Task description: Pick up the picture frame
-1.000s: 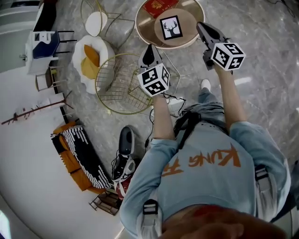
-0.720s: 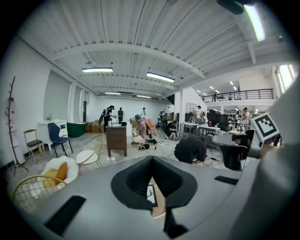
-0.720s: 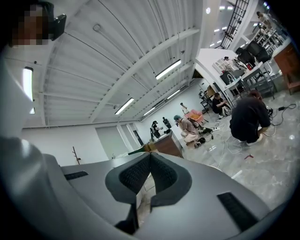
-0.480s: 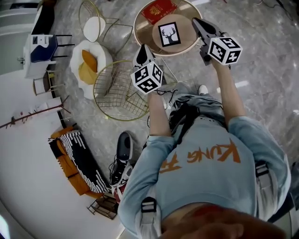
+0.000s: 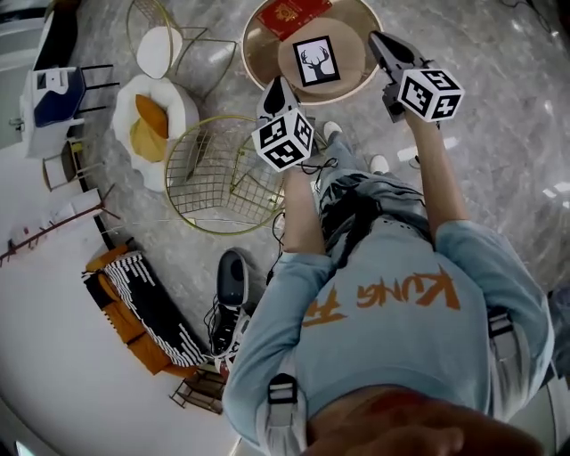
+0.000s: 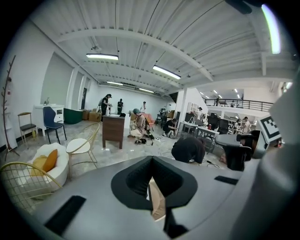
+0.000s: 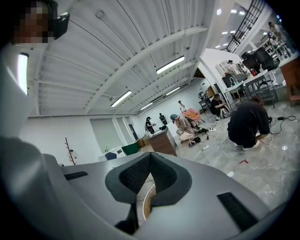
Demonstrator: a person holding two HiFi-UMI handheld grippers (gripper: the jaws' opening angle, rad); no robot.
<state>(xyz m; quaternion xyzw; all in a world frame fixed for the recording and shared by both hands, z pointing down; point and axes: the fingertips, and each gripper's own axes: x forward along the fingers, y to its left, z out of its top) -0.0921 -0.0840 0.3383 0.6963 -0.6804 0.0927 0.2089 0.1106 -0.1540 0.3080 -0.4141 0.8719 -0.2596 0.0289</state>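
Both grippers were fully closed on nothing. The left gripper had its jaws pressed together in its own view, and so did the right gripper in its view.

- Left tip sat at the near-left rim of the round table. Right tip was over the table's right rim. Neither touched the frame.
- A sliver of the table showed below the closed jaws in both gripper views.
- Frame was on the tabletop, roughly centred, between the two tips and slightly beyond them.
- Red booklet lay just beyond the frame on the far-left part of the table.
- Gold wire chair stood just left of the left gripper, close to the table. A white seat with an orange cushion was further left.
- Cables lay on the floor under the left arm.
- Frame was portrait, with its long axis running away from the person and tilted slightly left at the far end. The deer's antlers pointed to the far side. Couldn't tell whether it was flat or propped.
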